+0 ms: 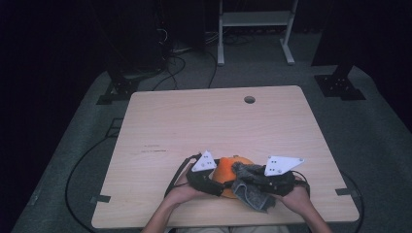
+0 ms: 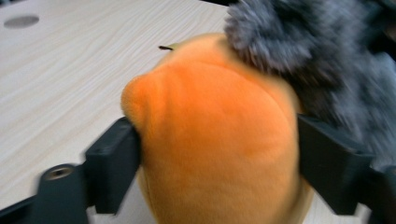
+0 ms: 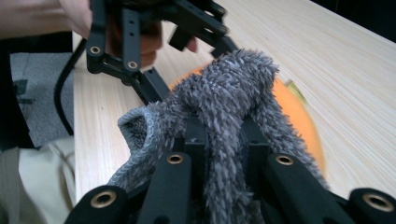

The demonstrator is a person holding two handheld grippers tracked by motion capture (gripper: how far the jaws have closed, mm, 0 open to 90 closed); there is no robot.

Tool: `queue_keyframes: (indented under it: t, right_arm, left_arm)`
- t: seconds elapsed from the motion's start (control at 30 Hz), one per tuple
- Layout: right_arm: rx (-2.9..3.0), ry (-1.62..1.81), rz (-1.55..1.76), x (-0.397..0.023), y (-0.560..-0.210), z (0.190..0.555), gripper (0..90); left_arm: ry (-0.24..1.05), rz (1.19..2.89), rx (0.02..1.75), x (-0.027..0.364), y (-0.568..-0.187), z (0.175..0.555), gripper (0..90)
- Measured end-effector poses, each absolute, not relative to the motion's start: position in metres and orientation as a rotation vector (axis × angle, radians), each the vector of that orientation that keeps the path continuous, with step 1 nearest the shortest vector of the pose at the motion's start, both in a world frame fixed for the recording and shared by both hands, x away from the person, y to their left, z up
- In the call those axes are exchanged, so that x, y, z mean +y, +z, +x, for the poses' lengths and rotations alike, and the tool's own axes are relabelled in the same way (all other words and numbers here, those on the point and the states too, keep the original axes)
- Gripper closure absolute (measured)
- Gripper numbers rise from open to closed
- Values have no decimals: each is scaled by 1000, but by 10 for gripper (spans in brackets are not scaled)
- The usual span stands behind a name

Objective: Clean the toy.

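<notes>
In the high view we count one wooden worktop (image 1: 204, 121), rectangular with rounded corners and one round hole (image 1: 249, 99) near its far edge. Near the front edge we see two grippers and two soft things. The left gripper (image 1: 210, 180) and the right gripper (image 1: 265, 183) each carry one pale three-cornered plate. Between them lies one orange plush toy (image 1: 226, 171), round and smooth, and one grey fluffy cloth (image 1: 250, 191), which hangs over the toy's right side and down in front of the right gripper.

In the left gripper view, the orange plush toy (image 2: 215, 135) sits directly between the two black jaws of the left gripper (image 2: 217, 161). Its short velvet surface bulges out above both jaws, and each jaw touches one flank of it, so we read the jaws as pinching the toy. The grey fluffy cloth (image 2: 308, 51) lies beyond the right jaw, on top of the toy, and it looks blurred.

In the right gripper view, the jaws of the right gripper (image 3: 224, 140) are pressed together on one fold of the grey fluffy cloth (image 3: 229, 93); its long shaggy fibres rise above the jaw tips, and one knitted edge curls out left of the jaws. Behind the cloth, beyond the jaw tips, we see the orange plush toy (image 3: 294, 116) on the worktop (image 3: 336, 70).
</notes>
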State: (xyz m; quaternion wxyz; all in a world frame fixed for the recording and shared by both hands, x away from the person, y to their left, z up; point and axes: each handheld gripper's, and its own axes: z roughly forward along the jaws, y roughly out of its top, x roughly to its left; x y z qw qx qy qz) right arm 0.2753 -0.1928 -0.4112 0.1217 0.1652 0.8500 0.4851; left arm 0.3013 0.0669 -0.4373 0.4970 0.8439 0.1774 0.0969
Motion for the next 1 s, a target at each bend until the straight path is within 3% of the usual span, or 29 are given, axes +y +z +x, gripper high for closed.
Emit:
queue_keyframes:
  t: [0.2,0.37,0.4,0.43,0.5,0.57,0.6,0.7,0.8,1.0]
  right_arm:
    - [2432,1418,604,-219,-410,283,763]
    - [2483,1433,565,-207,-413,279,764]
    - [2486,1418,557,-206,-412,278,763]
    - [2489,1399,547,-205,-411,277,764]
    - [2474,1380,549,-207,-407,275,765]
    - [2427,1410,547,-209,-400,272,765]
    - [2402,1422,534,-209,-395,270,765]
    - [2364,1417,518,-206,-390,268,766]
    - [2418,1375,532,-198,-406,274,766]
    - [2398,1391,513,-192,-409,274,765]
  left_arm:
    - [270,2072,361,65,-434,296,246]
    - [205,2065,474,66,-427,304,56]
    - [179,2069,450,65,-428,305,76]
    - [200,2061,416,64,-429,302,161]
    - [282,2030,373,61,-427,296,283]
    - [411,1967,295,59,-422,287,331]
    - [483,1937,256,56,-420,283,331]
    - [460,1970,251,57,-425,288,281]
    - [365,2005,349,60,-430,296,121]
    - [419,2047,273,73,-430,293,258]
